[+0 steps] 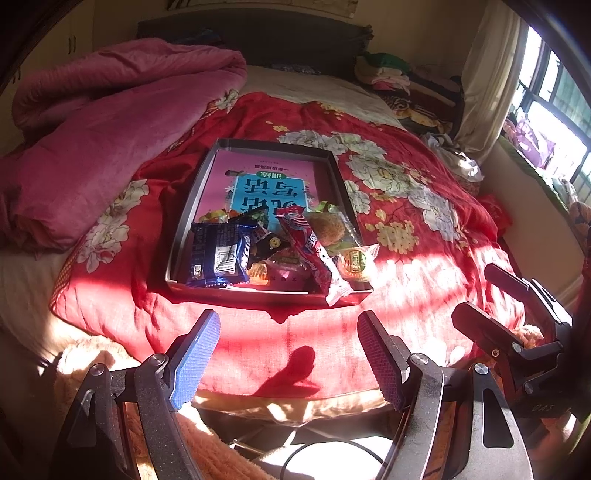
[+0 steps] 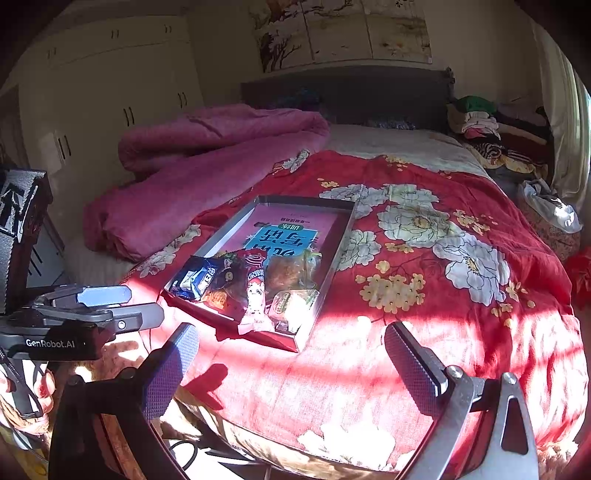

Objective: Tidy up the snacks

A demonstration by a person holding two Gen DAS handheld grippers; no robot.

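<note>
A shallow grey tray [image 1: 184,218] of snacks sits on a red flowered quilt [image 1: 406,206] spread over a bed, sunlight falling across the near edge. Both claws hang near the foot of the bed, short of the tray, each spread wide and holding nothing: the left claw [image 1: 288,354] faces the tray's short near side, the right claw [image 2: 291,354] looks at it from further right.

The snacks crowd the near end of the tray. A dark blue biscuit packet [image 1: 218,254] lies at the left, a long red wrapped stick [image 1: 314,254] runs across the middle with its pale end over the near rim, and a round cake in clear wrap [image 1: 356,258] rests at the right corner. The far end shows a pink and blue printed sheet [image 1: 266,181] on the tray floor.

The left wrist view alone shows the window [image 1: 554,103] and curtain [image 1: 487,74] at right, with the right claw's body at its edge. The right wrist view alone shows the cream wardrobe [image 2: 110,103], the wall painting [image 2: 343,33] over the headboard, and the left claw from the side. A rolled pink blanket [image 2: 207,158] lies left of the tray in both.
</note>
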